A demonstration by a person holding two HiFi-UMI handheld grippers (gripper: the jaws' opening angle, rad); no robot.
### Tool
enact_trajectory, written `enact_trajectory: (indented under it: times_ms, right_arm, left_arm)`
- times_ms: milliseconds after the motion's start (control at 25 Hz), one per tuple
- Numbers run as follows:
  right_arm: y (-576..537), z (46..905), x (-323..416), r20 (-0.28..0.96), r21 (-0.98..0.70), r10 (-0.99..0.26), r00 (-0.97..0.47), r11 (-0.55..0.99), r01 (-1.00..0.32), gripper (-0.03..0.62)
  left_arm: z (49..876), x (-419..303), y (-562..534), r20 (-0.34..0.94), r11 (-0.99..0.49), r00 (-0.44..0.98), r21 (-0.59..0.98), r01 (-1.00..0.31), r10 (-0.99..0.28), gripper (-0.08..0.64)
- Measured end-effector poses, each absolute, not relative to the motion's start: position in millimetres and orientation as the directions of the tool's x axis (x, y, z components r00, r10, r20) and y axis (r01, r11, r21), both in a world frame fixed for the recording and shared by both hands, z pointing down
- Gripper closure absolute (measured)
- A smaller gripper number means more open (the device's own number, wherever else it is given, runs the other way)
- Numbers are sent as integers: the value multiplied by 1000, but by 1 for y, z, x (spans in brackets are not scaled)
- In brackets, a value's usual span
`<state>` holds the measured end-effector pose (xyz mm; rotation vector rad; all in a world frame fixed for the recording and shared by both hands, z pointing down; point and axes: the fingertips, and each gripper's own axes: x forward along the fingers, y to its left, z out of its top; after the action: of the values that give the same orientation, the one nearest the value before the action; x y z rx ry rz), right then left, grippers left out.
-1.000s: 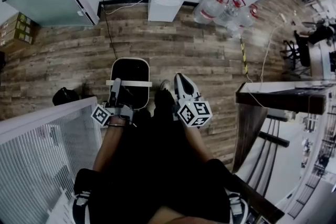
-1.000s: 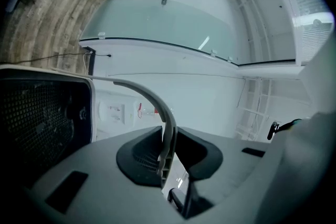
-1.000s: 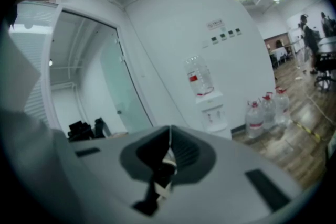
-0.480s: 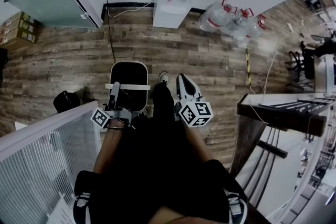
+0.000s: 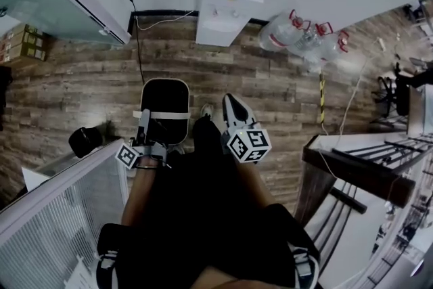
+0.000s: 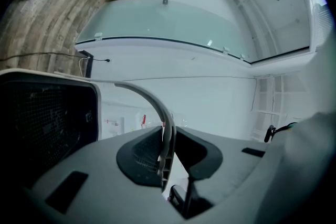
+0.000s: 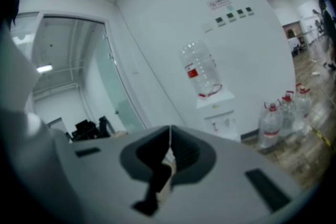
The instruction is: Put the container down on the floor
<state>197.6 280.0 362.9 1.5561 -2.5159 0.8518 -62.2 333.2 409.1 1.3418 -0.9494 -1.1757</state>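
The container (image 5: 164, 97), a black bin with a white rim, hangs above the wooden floor by its white handle (image 5: 169, 116). My left gripper (image 5: 144, 120) is shut on that handle at its left end. In the left gripper view the curved white handle (image 6: 157, 113) runs down between the jaws of the left gripper (image 6: 166, 136), which close on it, and the bin's dark meshed side (image 6: 44, 123) fills the left. My right gripper (image 5: 230, 107) is held beside the bin, to its right, shut with nothing in it. In its own view the right gripper (image 7: 169, 145) shows its pads together.
A white water dispenser (image 5: 230, 0) stands at the far wall, with several water bottles (image 5: 304, 34) to its right. A black cable (image 5: 139, 37) crosses the floor. A white slatted panel (image 5: 54, 213) is at lower left, a dark desk (image 5: 358, 159) at right, a black object (image 5: 84, 141) at left.
The person has walked forward toward the dispenser wall, and both grippers and the hanging bin have gone along. The grip on the handle is unchanged.
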Motion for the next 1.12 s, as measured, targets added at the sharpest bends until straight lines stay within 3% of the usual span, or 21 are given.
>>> enact_trajectory:
  times_ms: [480, 760, 1120]
  right_arm:
    - [161, 363, 214, 317, -442, -746, -586, 430, -787, 558]
    - [127, 375, 206, 326, -456, -733, -597, 431, -779, 558]
    - [81, 397, 174, 385, -434, -732, -562, 394, -810, 558]
  left_arm:
    - [405, -42, 220, -132, -126, 101, 990, 59, -986, 474]
    - [399, -41, 169, -145, -141, 94, 989, 46, -985, 474]
    - [436, -64, 105, -68, -57, 131, 995, 84, -989, 474]
